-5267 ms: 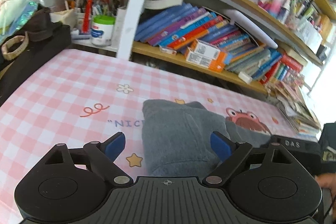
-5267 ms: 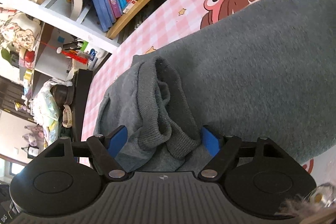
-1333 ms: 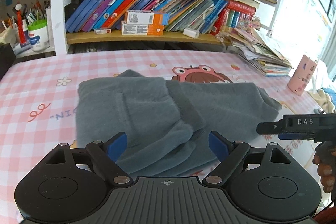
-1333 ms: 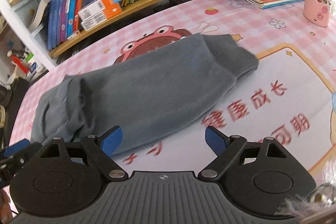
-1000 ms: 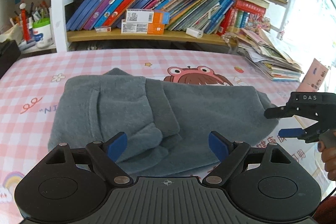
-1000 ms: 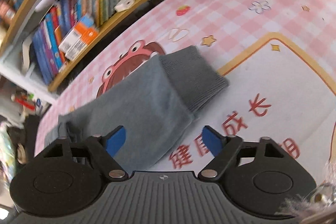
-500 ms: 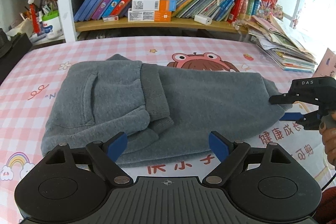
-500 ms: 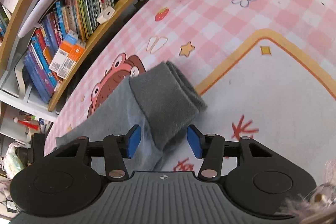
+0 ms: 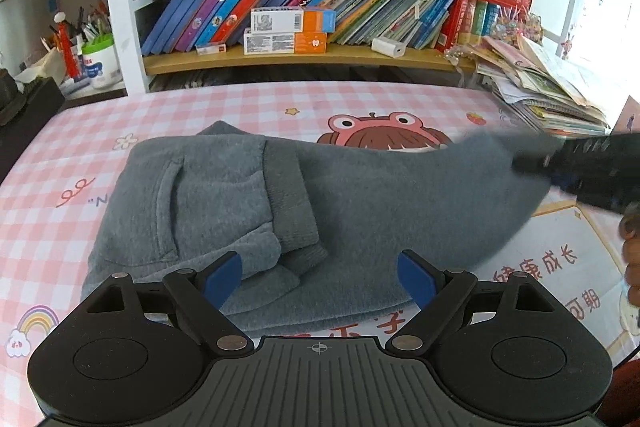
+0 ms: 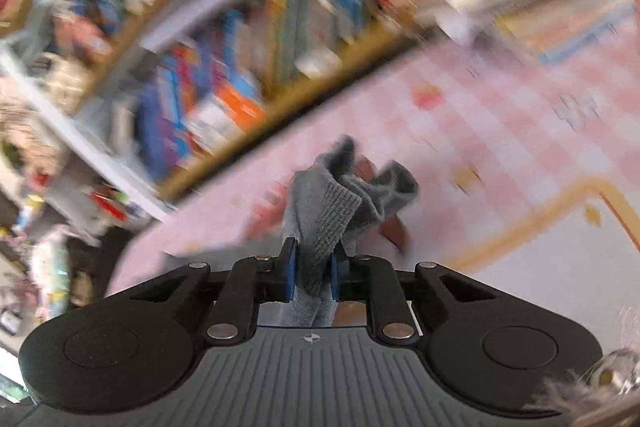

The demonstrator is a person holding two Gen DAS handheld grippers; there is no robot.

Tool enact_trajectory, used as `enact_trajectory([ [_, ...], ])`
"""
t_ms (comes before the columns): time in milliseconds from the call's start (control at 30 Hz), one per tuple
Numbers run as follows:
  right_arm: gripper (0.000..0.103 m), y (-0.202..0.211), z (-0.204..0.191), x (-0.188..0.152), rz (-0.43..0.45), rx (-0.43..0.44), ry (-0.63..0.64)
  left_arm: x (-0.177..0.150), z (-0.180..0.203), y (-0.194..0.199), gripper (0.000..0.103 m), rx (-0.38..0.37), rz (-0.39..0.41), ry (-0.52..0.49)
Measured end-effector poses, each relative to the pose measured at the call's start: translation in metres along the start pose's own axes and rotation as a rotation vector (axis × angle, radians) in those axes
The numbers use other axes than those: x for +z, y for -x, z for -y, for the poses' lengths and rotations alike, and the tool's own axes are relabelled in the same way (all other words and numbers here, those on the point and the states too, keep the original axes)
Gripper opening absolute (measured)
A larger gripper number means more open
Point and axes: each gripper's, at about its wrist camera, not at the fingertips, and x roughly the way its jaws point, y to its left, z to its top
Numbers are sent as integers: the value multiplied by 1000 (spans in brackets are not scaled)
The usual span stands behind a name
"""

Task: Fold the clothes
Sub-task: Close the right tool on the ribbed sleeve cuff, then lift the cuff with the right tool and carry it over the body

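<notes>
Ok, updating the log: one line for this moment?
right gripper shut on grey fleece garment cuff, lifting | left gripper open, idle

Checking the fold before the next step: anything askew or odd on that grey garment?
The grey fleece garment lies bunched at its left end, cuffed layers rumpled. Its right end is lifted, ribbed cuff pinched in the right gripper. Left gripper is open. No damage visible.

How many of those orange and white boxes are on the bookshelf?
2. One orange and white box lies flat on the wooden shelf, and the second is stacked directly on top. Others may be hidden behind the books.
</notes>
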Motion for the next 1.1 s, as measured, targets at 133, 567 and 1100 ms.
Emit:
enact_trajectory([
  [133, 15, -11, 19, -1, -64, -59, -98, 0, -2, 0, 87, 11, -5, 10],
  [567, 24, -28, 37, 0, -90, -106, -190, 0, -3, 5, 87, 43, 9, 31],
  [1100, 13, 16, 64, 15, 46, -163, -209, 1, 18, -1, 87, -29, 19, -15],
])
